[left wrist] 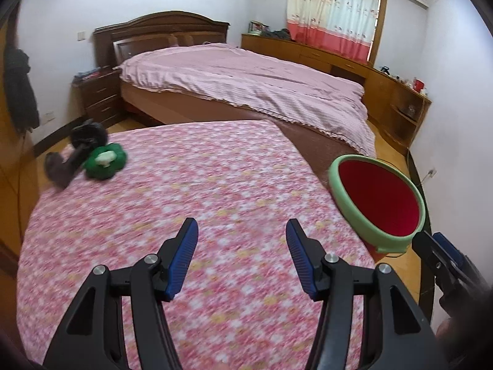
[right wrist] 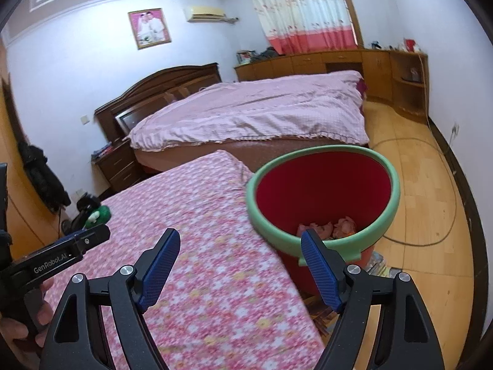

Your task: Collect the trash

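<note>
Both our ribbed blue tongs, left (left wrist: 242, 234) and right (right wrist: 240, 243), gape empty over the floral-cloth bench (left wrist: 200, 185); only the right view shows crumpled pink scraps (right wrist: 326, 226) inside the round, green-rimmed red bin (right wrist: 320, 185) just right of them.

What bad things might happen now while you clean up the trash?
The red bin stands right against the edge of the flowered table, and the right gripper hangs open near its rim, so a bump might tip it and spill the crumpled scraps inside. The green thing lies at the far corner near the edge; a clumsy reach by the open left gripper might push it off.
</note>
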The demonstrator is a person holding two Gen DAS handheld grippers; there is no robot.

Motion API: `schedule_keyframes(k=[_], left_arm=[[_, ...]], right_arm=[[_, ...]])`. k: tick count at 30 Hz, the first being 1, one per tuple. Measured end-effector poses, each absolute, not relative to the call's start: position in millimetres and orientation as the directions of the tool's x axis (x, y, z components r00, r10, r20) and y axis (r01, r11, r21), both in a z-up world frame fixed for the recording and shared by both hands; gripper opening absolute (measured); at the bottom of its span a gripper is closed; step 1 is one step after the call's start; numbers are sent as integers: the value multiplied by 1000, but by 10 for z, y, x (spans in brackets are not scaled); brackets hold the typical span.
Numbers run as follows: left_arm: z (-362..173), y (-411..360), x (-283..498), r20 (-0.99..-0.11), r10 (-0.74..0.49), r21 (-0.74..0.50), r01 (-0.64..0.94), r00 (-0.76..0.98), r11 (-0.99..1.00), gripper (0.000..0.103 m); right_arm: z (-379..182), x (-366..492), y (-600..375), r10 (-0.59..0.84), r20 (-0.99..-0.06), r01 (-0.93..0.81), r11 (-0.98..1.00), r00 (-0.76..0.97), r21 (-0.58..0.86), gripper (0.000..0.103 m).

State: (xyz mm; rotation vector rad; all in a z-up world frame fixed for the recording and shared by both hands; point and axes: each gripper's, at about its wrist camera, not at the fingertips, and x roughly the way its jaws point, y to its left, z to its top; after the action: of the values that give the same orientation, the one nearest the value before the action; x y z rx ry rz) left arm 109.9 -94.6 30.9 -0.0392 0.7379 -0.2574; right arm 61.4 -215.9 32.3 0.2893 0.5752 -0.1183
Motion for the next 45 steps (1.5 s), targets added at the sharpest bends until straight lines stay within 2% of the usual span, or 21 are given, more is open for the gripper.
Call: schedule_keyframes(k=[21,45], left_arm=[[348,-289,420,-629,-98,-104,42,771,994,59],[422,-235,311,-592,-88,-110,28,801,994,59]], right_arm=[[441,192,-1540,18,-529,98,977,848,189,83],[519,97,-1452,22,-503,80,980,864,180,83]])
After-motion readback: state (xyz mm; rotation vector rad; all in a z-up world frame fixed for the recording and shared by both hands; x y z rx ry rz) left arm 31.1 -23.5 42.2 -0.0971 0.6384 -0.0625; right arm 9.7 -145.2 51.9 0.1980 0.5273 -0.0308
